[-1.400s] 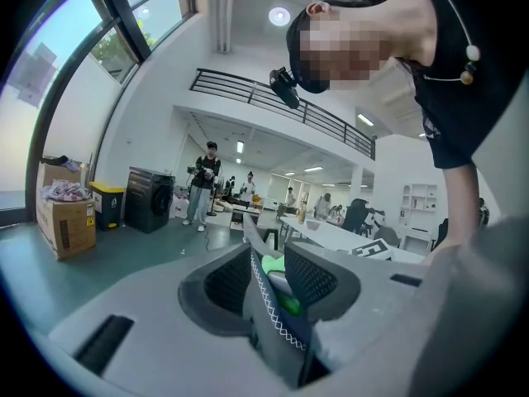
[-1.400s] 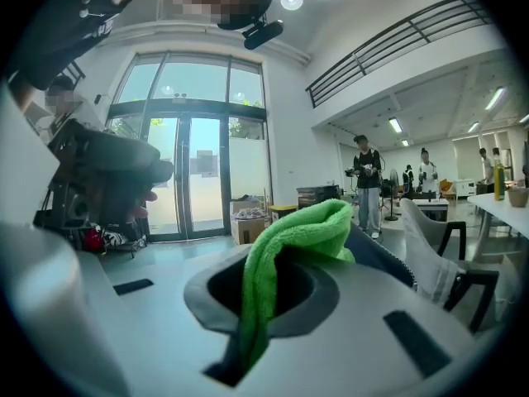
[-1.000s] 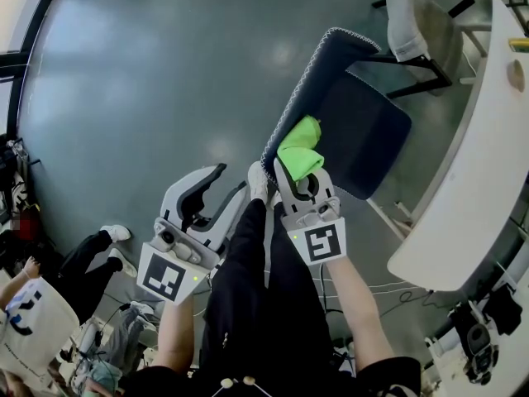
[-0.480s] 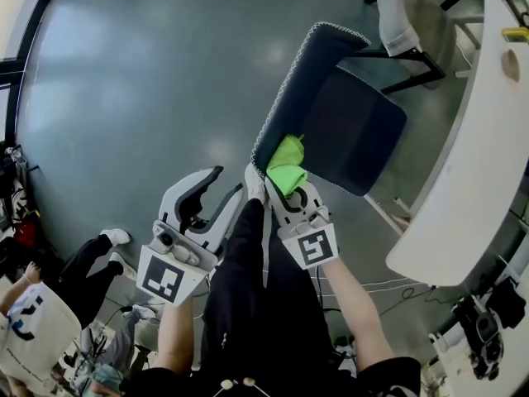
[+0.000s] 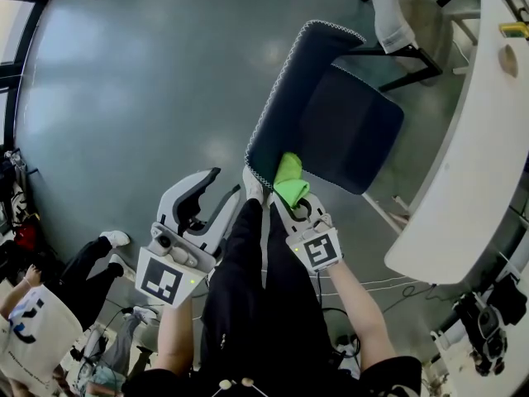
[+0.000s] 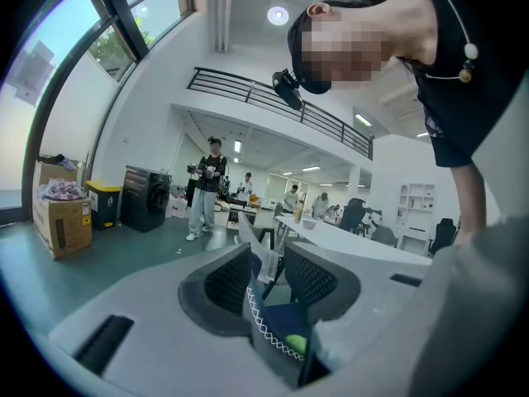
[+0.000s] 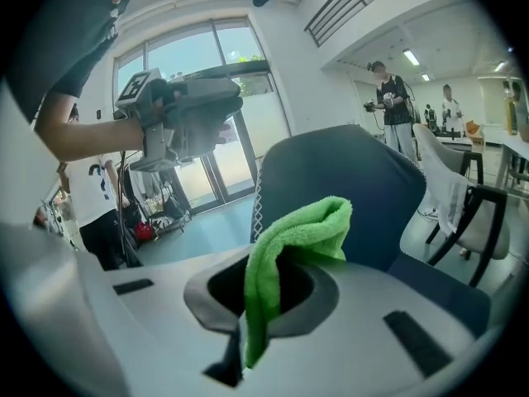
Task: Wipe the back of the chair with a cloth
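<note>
Chair back [image 5: 285, 98] was seen from above, long axis running forward and right from the person, near end lying directly ahead of the right gripper [image 5: 296, 203]. The green cloth [image 5: 289, 180] was pinched in the right jaws, folded forward and judged to be pressed on the seat-side face at that near end. The left gripper [image 5: 221, 190] was held just beside, jaws spread, nothing gripped, farther from the back.
</note>
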A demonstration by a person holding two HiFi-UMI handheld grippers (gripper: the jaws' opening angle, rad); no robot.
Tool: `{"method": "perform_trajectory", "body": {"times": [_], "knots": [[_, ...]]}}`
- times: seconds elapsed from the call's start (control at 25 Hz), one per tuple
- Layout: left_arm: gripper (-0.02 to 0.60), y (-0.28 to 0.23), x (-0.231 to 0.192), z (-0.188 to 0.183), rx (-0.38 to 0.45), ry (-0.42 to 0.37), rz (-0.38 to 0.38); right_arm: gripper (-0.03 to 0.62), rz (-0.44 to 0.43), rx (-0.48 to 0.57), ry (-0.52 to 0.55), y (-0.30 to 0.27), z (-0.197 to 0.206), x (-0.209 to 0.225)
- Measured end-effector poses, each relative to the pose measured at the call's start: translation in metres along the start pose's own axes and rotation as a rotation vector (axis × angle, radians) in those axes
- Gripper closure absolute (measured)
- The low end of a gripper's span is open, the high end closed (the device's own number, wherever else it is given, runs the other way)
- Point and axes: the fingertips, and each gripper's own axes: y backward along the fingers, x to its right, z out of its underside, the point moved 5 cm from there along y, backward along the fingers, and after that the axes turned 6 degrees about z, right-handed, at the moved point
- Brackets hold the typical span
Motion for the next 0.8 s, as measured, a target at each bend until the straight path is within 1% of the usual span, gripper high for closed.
{"method": "perform_trajectory", "body": {"times": [0.08, 0.32, 0.56, 0.8], "knots": [[0.463, -0.001, 0.001, 0.001, -0.001, 0.001, 0.0, 0.576, 0.0, -0.008, 0.007, 0.0, -0.003, 0.0], [0.463, -0.003, 0.003, 0.001, 0.0, -0.001, -0.001, 0.576, 0.013, 0.023, -0.006, 0.004, -0.016, 0.008], [0.463, -0.009, 0.001, 0.005, -0.004, -0.004, -0.004, 0.576, 0.038, 0.095, -0.007, 0.013, -0.038, 0.022], [0.465, -0.018, 0.001, 0.006, -0.006, -0.01, -0.007, 0.576, 0.08, 0.176, -0.045, 0.018, -0.065, 0.034]]}}
